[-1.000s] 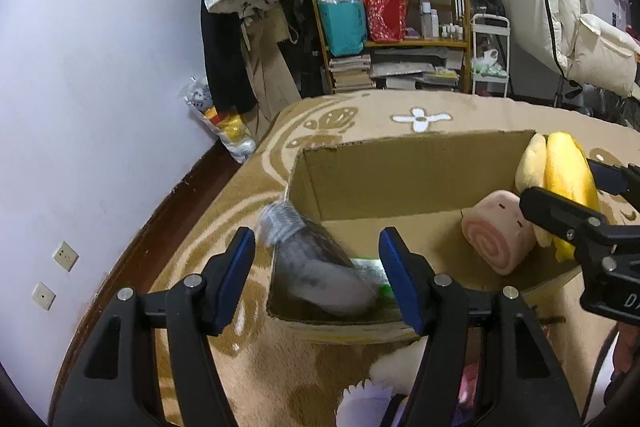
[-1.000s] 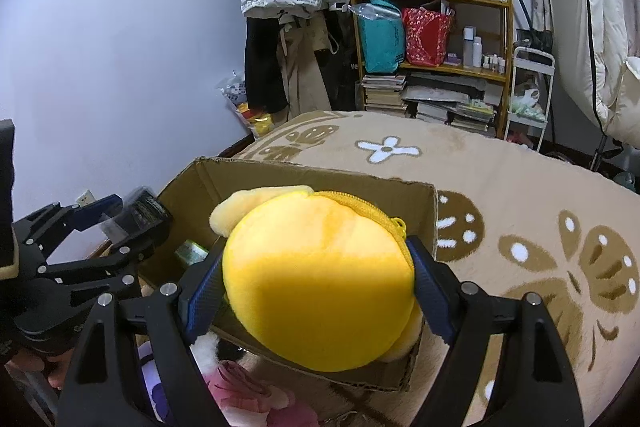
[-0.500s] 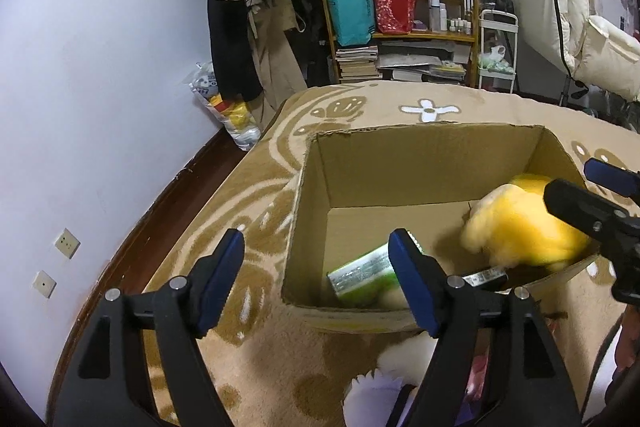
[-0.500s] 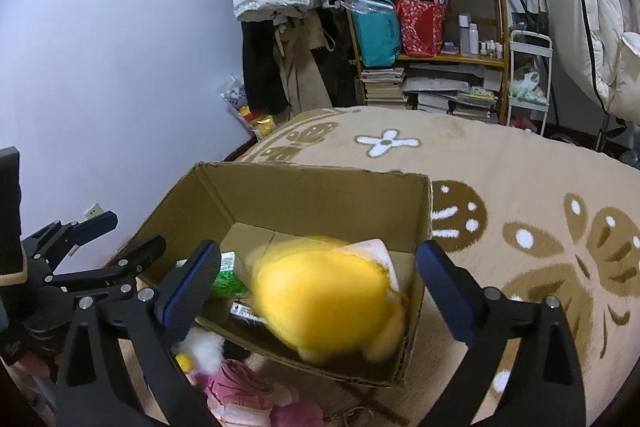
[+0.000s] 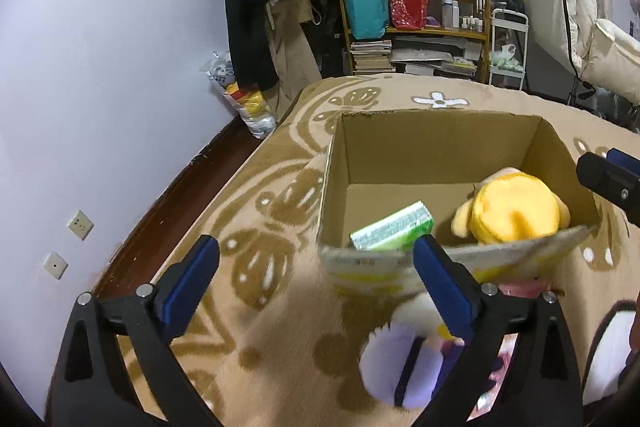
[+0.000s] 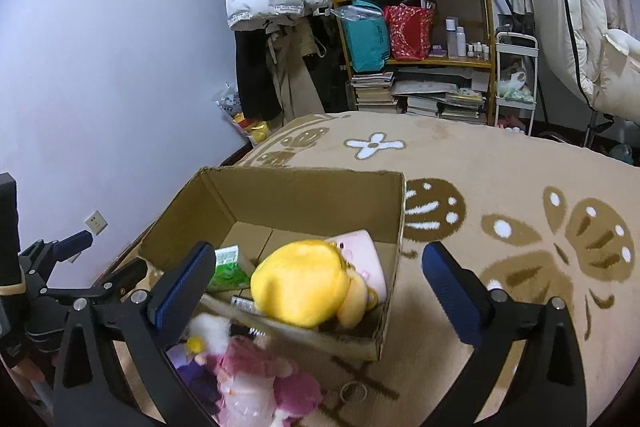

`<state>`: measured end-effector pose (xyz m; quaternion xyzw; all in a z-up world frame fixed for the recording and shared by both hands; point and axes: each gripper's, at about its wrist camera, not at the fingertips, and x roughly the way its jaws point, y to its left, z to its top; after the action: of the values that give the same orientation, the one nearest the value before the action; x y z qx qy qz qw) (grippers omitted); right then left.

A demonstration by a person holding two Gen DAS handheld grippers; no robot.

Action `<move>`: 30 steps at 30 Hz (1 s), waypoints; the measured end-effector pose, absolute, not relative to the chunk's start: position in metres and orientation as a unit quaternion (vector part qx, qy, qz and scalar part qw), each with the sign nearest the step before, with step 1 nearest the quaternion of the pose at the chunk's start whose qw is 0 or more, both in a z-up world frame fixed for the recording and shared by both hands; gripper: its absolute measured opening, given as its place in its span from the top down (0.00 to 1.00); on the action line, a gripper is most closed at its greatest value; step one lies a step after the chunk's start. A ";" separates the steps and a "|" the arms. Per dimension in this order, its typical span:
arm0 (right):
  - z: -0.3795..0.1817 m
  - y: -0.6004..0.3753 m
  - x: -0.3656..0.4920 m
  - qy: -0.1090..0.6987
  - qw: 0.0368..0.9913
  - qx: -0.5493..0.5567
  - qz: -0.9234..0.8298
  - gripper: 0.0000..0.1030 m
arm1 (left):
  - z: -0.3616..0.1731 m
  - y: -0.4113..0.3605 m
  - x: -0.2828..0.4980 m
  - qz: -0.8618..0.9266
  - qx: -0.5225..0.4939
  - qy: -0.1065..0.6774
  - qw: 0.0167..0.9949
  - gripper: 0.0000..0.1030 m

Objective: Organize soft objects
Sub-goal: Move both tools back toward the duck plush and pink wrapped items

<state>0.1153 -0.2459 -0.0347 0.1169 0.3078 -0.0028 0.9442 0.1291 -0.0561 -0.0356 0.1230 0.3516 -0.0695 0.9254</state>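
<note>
Both claws have just let go over the cardboard box [image 6: 394,227]. The right gripper [image 6: 316,267] stands spread wide and empty; the left gripper [image 5: 316,273] has just been opening, nothing between its jaws. The yellow plush [image 6: 304,283] lies in the box, ahead of the right claw. Next, likely the pink doll [image 6: 256,383] (below, outside the near wall). Open carpet lies rightward.

My blue-padded black right gripper [image 6: 316,269] faces a brown cardboard box [image 6: 304,195] holding a yellow plush [image 6: 304,287], pink plush [image 6: 360,251] and green-white pack [image 6: 230,265], on tan, brown-patterned carpet [image 6: 500,187].
</note>
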 end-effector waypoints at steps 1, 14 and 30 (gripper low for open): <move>-0.035 -0.245 0.113 0.309 0.944 0.117 -0.002 0.00 | -0.035 -0.055 0.125 -0.069 0.124 0.350 0.926 0.03; -0.039 -0.226 0.078 0.339 0.934 0.110 0.008 0.00 | -0.032 -0.056 0.090 -0.086 0.126 0.372 0.916 0.03; -0.062 -0.226 0.080 0.379 0.915 0.138 0.022 0.00 | -0.057 -0.052 0.076 -0.116 0.099 0.429 0.890 0.03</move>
<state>0.0800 -0.2256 -0.0619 0.1376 0.3788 0.0215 0.9149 0.0756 -0.0521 -0.0568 0.0985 0.4287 -0.1163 0.8905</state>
